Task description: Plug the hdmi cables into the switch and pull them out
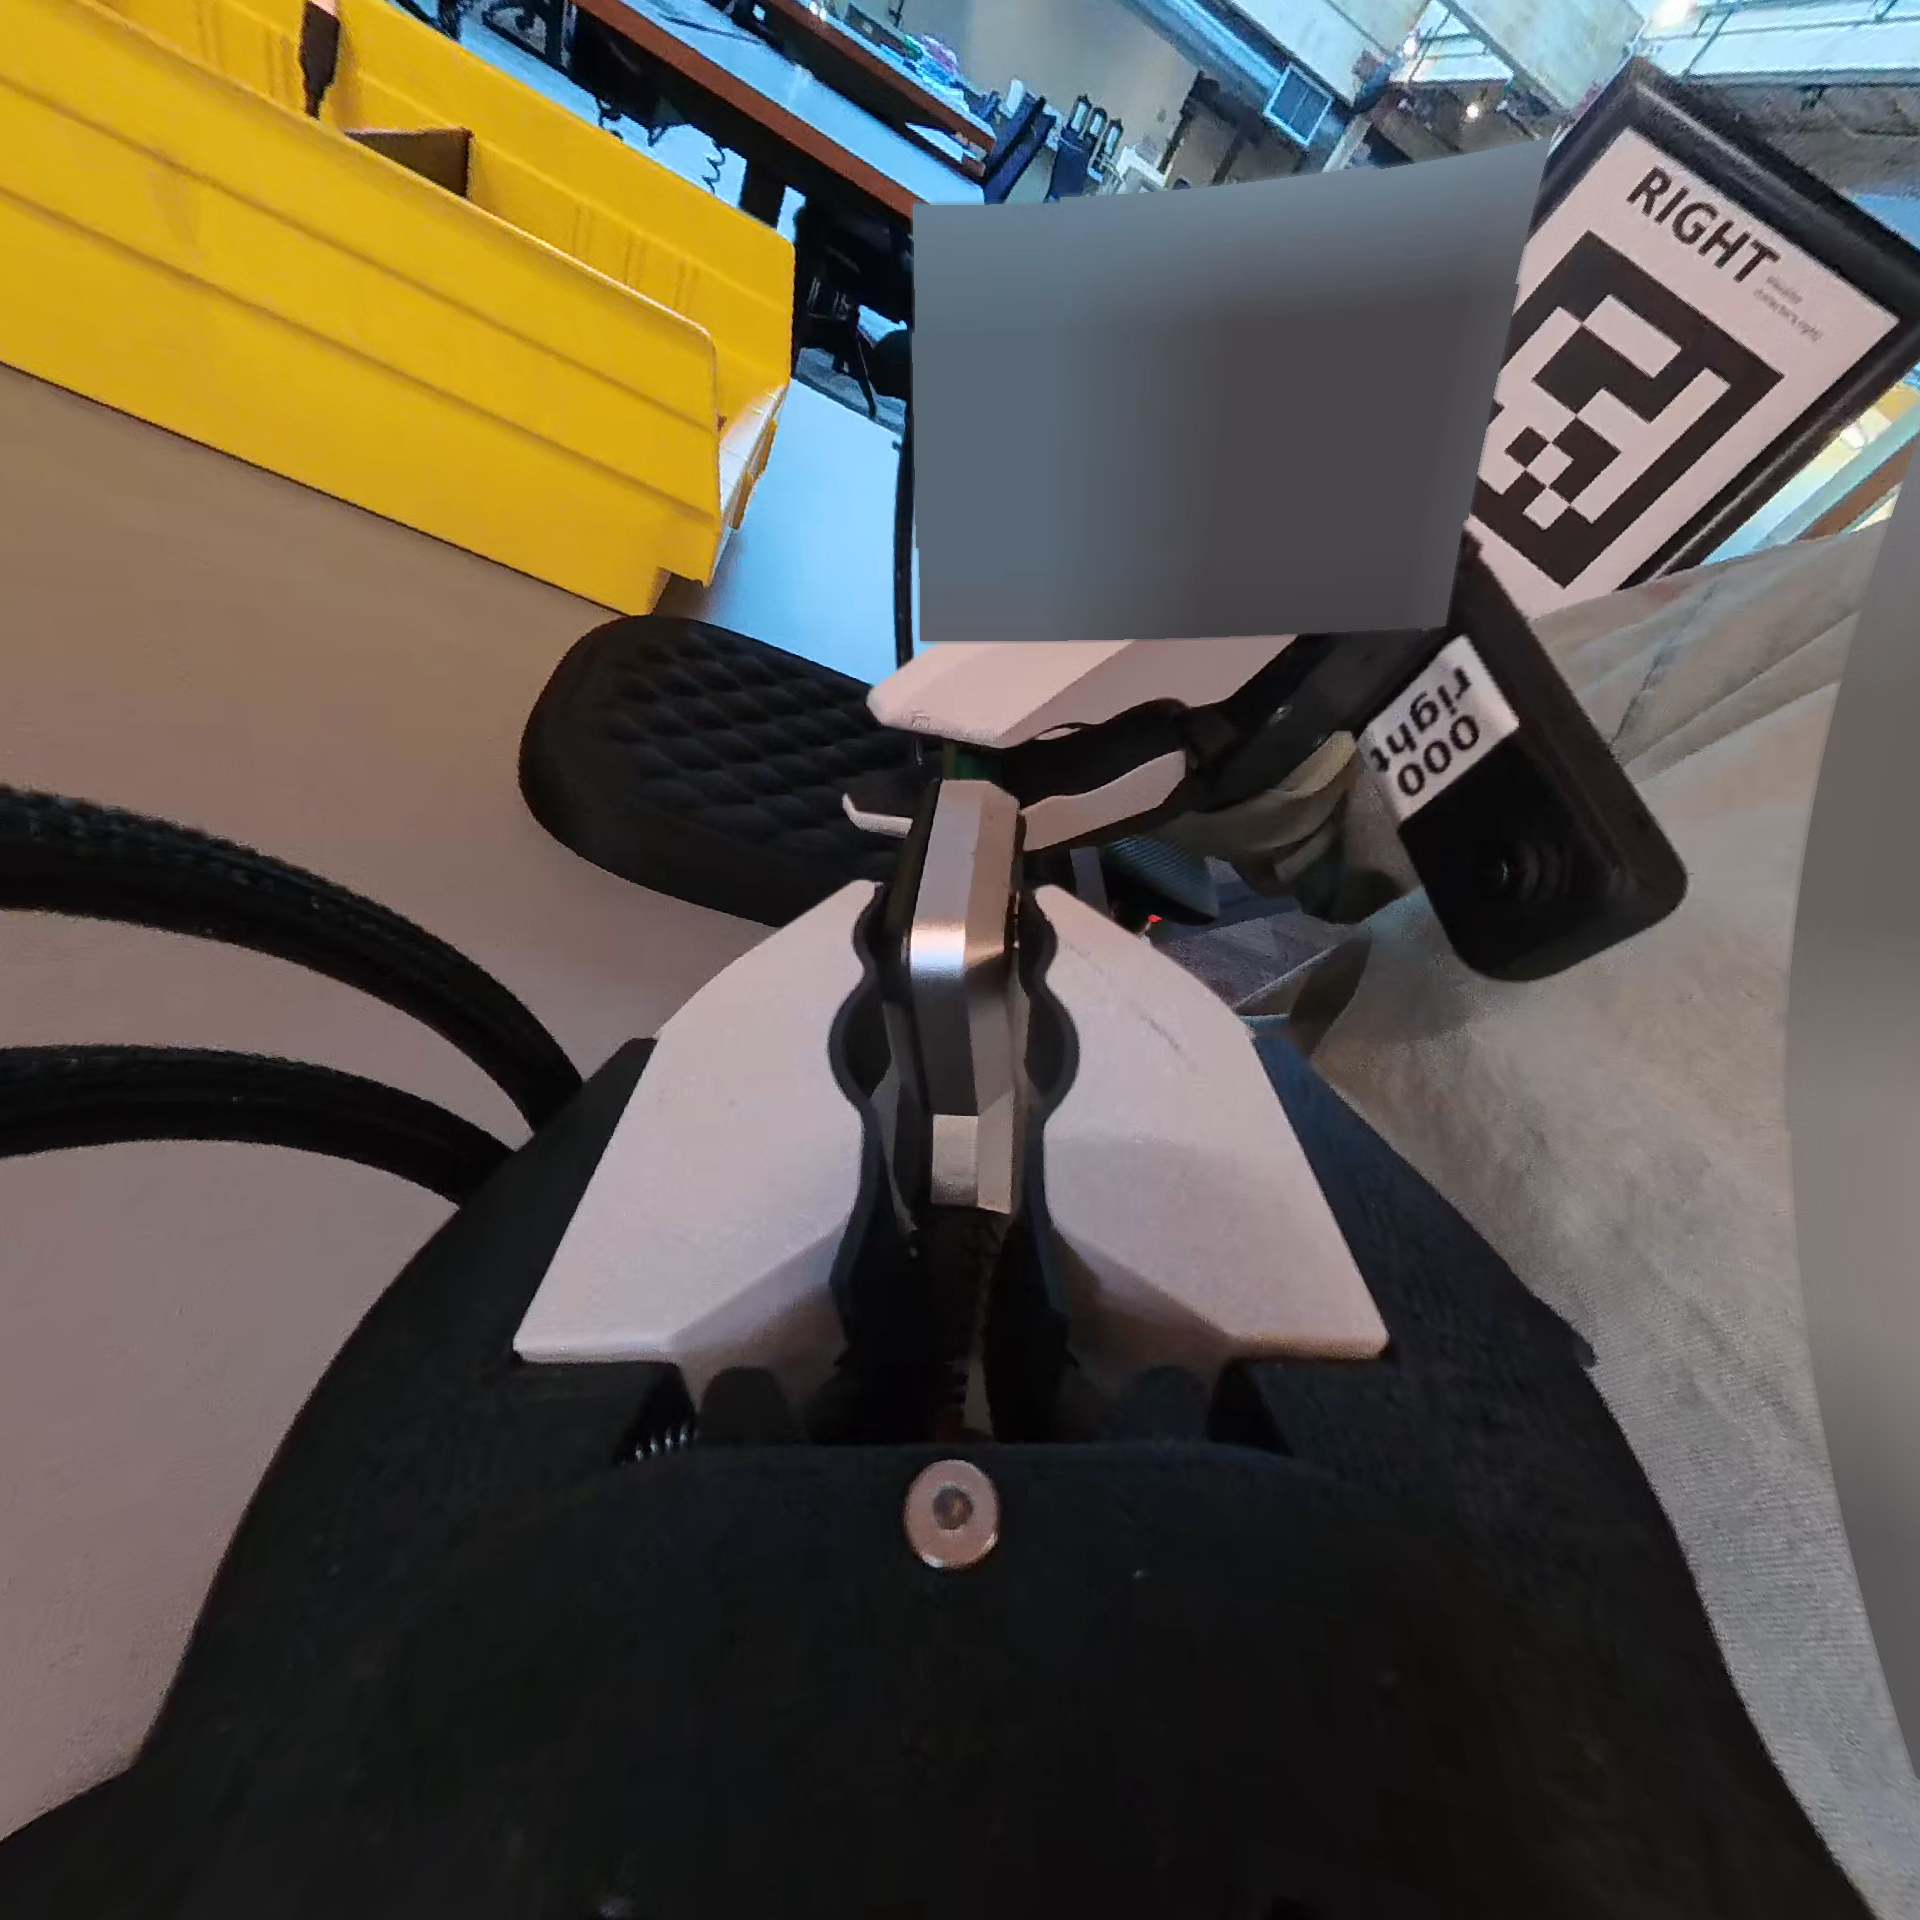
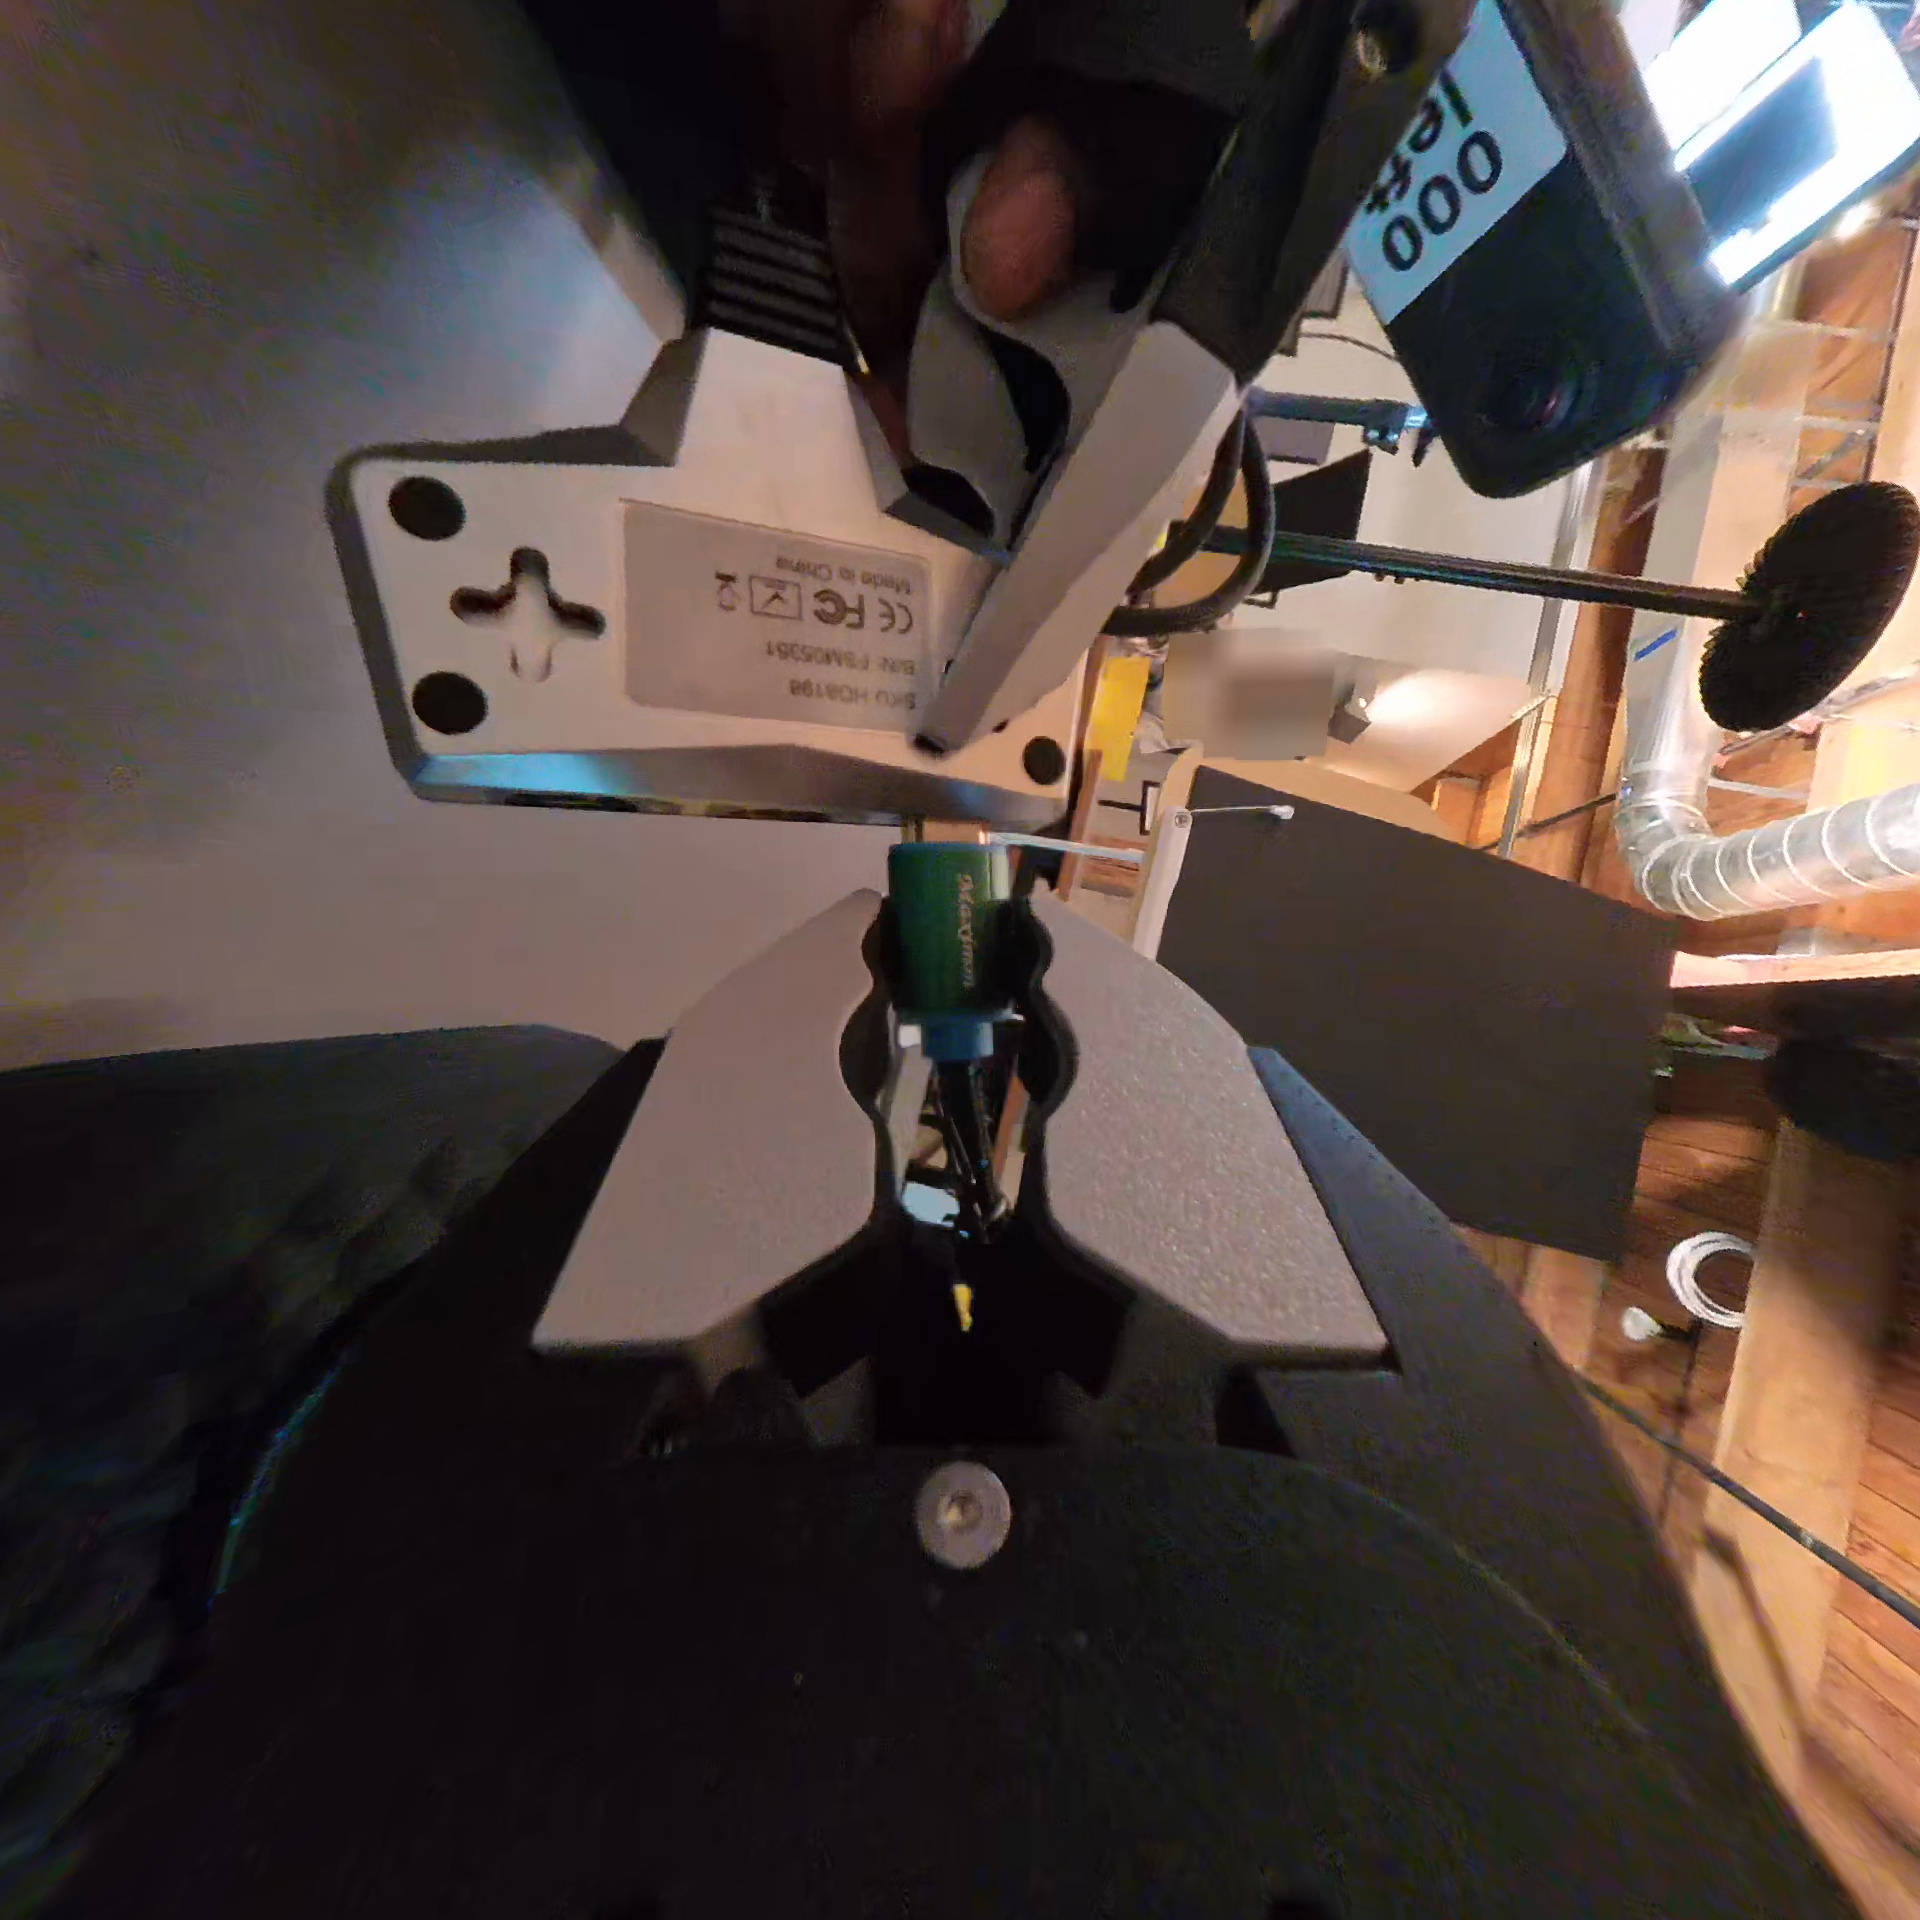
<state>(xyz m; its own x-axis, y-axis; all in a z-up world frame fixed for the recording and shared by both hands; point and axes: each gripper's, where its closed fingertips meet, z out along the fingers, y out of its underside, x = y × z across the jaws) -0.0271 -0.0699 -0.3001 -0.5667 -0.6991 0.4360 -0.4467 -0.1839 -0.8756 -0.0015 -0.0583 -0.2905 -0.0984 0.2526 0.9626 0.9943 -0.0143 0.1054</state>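
My left gripper (image 1: 956,920) is shut on the silver HDMI switch (image 1: 961,966), which I see edge-on and lifted off the table. In the right wrist view the switch (image 2: 582,727) shows its underside with a grey label, clamped by the left gripper's finger (image 2: 1081,540). My right gripper (image 2: 951,925) is shut on a green HDMI plug (image 2: 940,935). The plug's metal tip meets a port on the switch's near edge; how deep it sits is hidden. In the left wrist view the right gripper (image 1: 987,753) holds the plug (image 1: 968,766) at the switch's far end.
Two black braided cables (image 1: 260,904) curve over the grey table (image 1: 208,644) at left. Yellow bins (image 1: 364,312) stand behind them. A black diamond-patterned pad (image 1: 707,758) lies past the switch. A person's grey sleeve (image 1: 1558,1039) fills the right side.
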